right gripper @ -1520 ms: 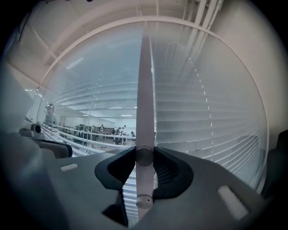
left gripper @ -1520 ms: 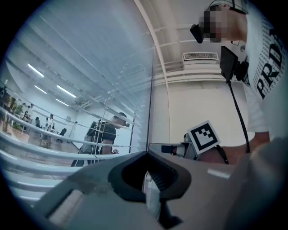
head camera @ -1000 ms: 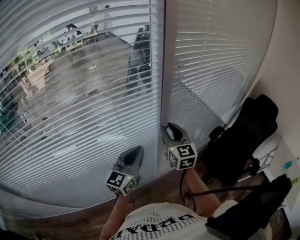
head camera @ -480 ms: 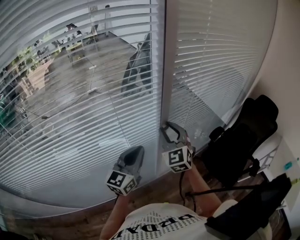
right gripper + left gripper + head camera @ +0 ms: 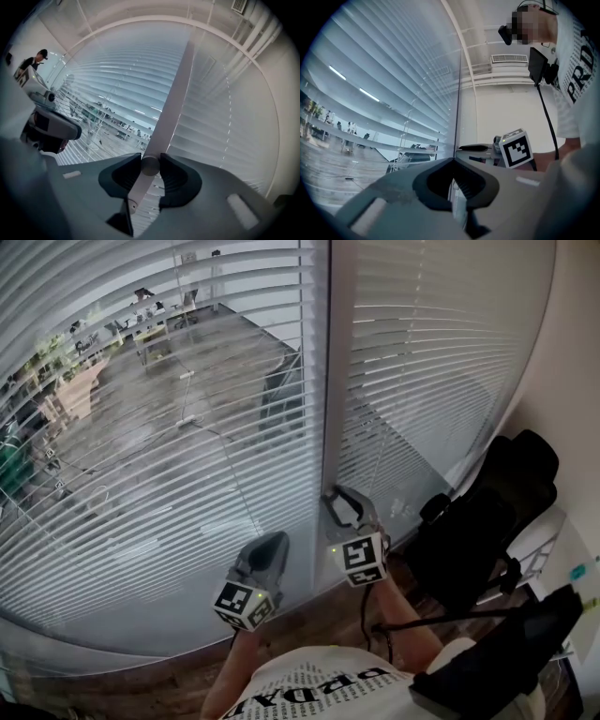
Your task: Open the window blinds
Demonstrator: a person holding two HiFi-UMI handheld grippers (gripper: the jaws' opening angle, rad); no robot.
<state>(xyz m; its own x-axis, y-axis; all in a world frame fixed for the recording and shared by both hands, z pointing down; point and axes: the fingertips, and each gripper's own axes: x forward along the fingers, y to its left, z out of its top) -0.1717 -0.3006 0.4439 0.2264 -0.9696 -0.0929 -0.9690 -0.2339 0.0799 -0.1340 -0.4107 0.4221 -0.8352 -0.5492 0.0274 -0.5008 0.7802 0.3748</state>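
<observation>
White slatted blinds (image 5: 159, 437) cover the left pane, with a room showing between the slats, and more blinds (image 5: 431, 371) cover the right pane. My right gripper (image 5: 341, 502) points level at the pale post (image 5: 328, 381) between them. Its jaws have just been closing, and they are shut on a white tilt wand (image 5: 171, 96) that runs up from between the pads (image 5: 174, 176). My left gripper (image 5: 274, 544) is level beside it, a little lower and to the left, shut with nothing in it (image 5: 453, 164). The right gripper's marker cube (image 5: 516, 149) shows in the left gripper view.
A black office chair (image 5: 487, 531) stands close on the right, next to the wall. A black cable (image 5: 441, 620) runs from the right forearm toward dark gear (image 5: 506, 662) at bottom right. The floor under the window is wood (image 5: 309, 615).
The right gripper has rolled about its own axis, so its marker cube shows a different face. Both hands stay in place. The left gripper is unchanged.
</observation>
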